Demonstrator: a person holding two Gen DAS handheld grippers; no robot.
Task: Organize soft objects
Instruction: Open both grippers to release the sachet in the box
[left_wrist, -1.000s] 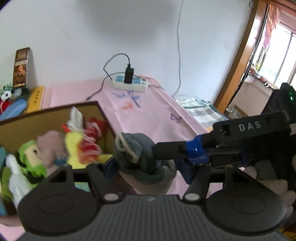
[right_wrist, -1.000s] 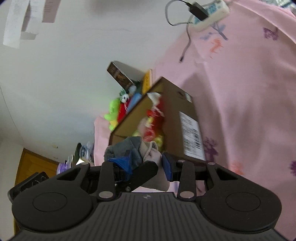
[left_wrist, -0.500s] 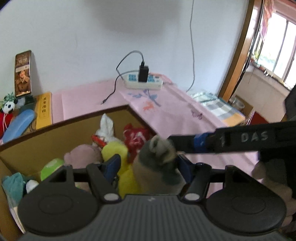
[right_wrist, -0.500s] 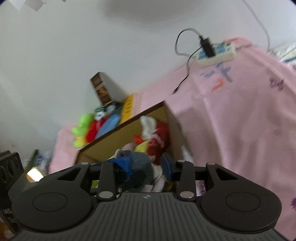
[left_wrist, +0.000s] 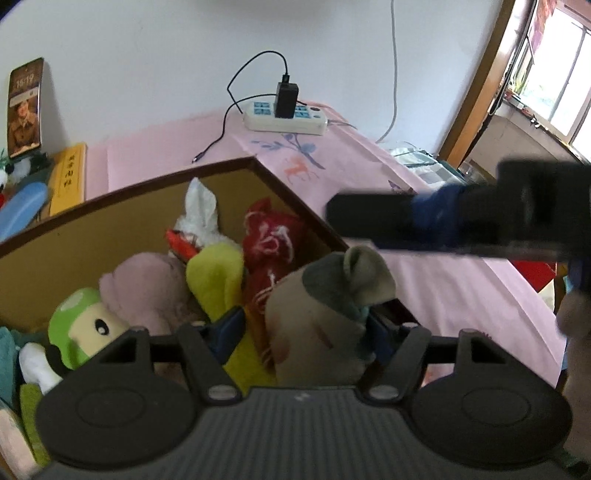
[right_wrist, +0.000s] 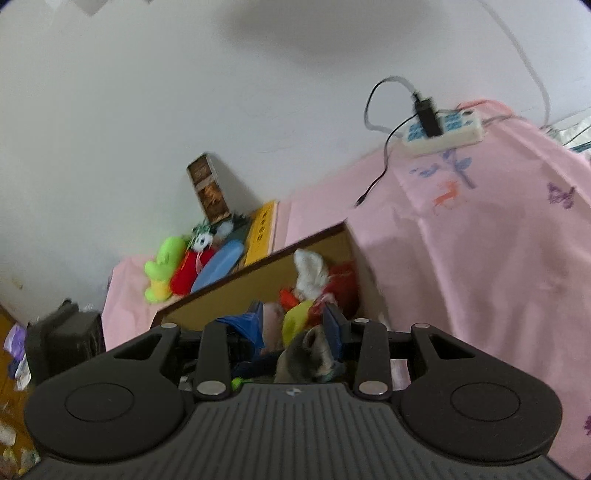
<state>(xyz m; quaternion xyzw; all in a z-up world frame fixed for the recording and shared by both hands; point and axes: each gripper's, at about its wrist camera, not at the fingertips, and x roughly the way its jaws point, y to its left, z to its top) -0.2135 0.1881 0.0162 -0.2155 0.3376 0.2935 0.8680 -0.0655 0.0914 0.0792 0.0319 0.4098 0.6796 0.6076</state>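
Observation:
A rolled grey and beige sock bundle (left_wrist: 325, 314) sits between the fingers of my left gripper (left_wrist: 304, 330), over the right corner of an open cardboard box (left_wrist: 110, 236). The jaws are opening, and the left pad (left_wrist: 229, 328) stands clear of the sock. The box holds several plush toys: green, pink, yellow, red and white. My right gripper's fingers (left_wrist: 369, 221) hover blurred above and to the right of the sock, apart from it. In the right wrist view my right gripper (right_wrist: 293, 325) stands slightly open with nothing in it, above the sock (right_wrist: 310, 354) and the box (right_wrist: 258, 262).
A pink cloth (left_wrist: 461, 295) covers the table. A white power strip (left_wrist: 284, 118) with a black charger lies by the wall. A phone (left_wrist: 24, 107), a yellow book (left_wrist: 68, 177), a blue case (left_wrist: 22, 206) and a green plush (right_wrist: 162, 269) crowd the far left behind the box. A window is at right.
My left gripper carried the sock bundle over the box and lower, and its jaws widened. The right gripper's finger came off the sock and drew back to the right.

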